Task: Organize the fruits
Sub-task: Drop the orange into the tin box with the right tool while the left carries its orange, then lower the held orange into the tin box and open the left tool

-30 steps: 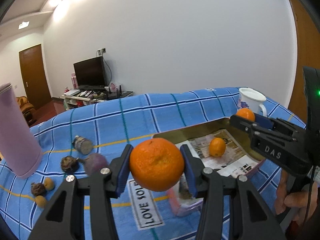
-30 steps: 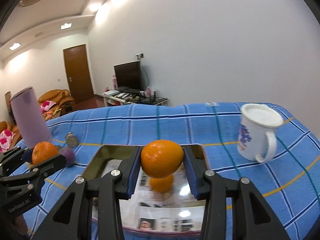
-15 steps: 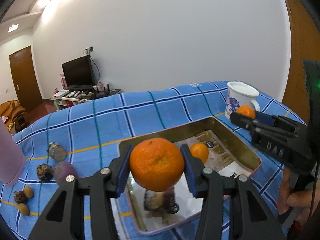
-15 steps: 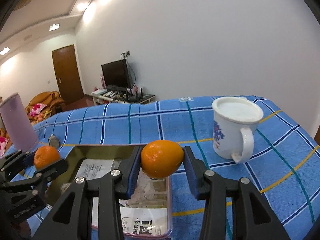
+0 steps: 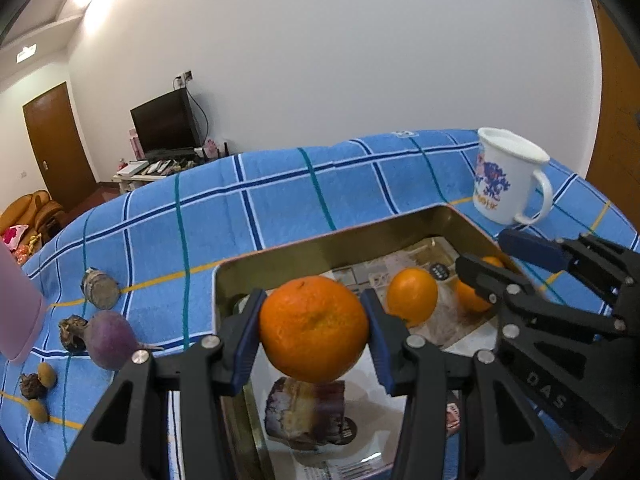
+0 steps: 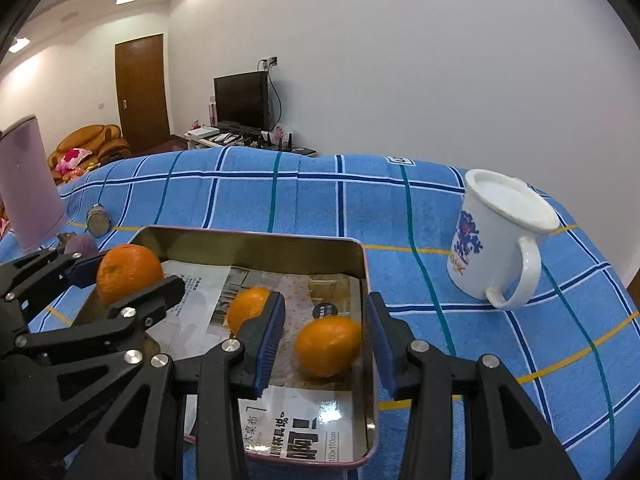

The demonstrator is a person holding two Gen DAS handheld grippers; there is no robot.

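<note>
Left gripper (image 5: 314,330) pinching an orange (image 5: 314,328) over the tin tray (image 6: 256,242) — right gripper (image 6: 324,340) spread, second orange (image 6: 326,346) loose between its jaws.

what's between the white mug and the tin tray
Only bare blue checked cloth between the mug and the tray; the right wrist view shows it.

Bright orange fruit (image 5: 313,328); gold-walled tin (image 6: 256,242) lined with black-and-white newsprint; blue cloth (image 6: 320,196) checked in navy, teal, white and yellow; white mug (image 6: 496,240) printed blue and orange; purple root (image 5: 110,340).
</note>
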